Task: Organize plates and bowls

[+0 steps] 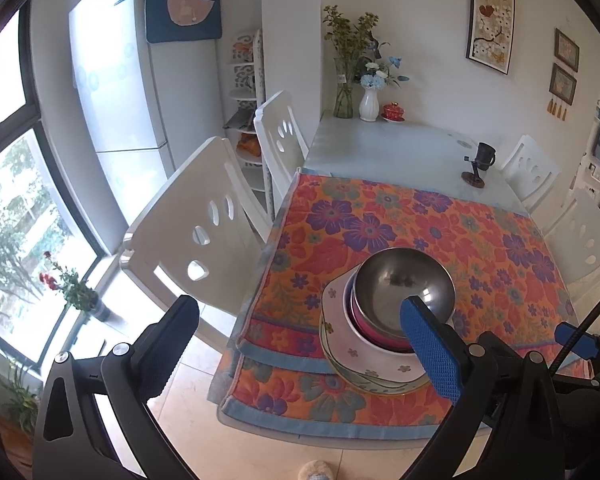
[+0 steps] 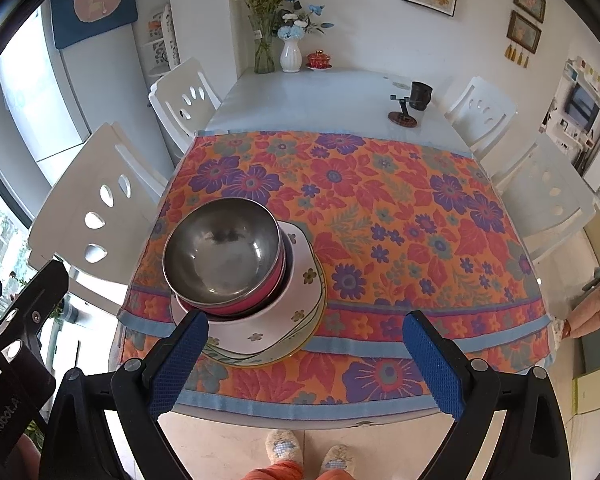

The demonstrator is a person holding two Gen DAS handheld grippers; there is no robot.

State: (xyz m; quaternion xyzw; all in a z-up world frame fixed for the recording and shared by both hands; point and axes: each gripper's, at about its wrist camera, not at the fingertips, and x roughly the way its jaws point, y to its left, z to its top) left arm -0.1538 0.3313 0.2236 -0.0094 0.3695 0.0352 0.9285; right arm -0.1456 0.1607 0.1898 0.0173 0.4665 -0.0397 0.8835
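Judging by how things lie, your main worry is the stack itself: a steel bowl (image 2: 222, 250) sits nested in a pink bowl (image 2: 256, 298), which rests in a white flowered dish (image 2: 260, 332) on top of a green-rimmed plate (image 2: 268, 356). The whole pile stands close to the near edge of the floral quilted cloth (image 2: 380, 216), towards the left corner of the table (image 2: 320, 92), with only floor tile below that edge. If you nudge it from the far side, or catch the cloth and drag it, the pile could slide off. The steel bowl also looks set off-centre towards the left of the pile, so a bump on its rim might tip it out. The cloth overhangs the table front, so a finger snagging the hem is a likely cause.

Your right gripper (image 2: 306, 360) is spread wide and carries nothing; its left pad overlaps the near rim of the white dish in the right wrist view, but contact cannot be told from here. Its right pad hangs over the cloth's border, apart from the dishes.

Your left gripper (image 1: 300, 344) is likewise wide apart and empty. Its blue pad (image 1: 430, 344) crosses in front of the bowls in the left wrist view, while the other finger hangs out past the table's left edge, over the floor.
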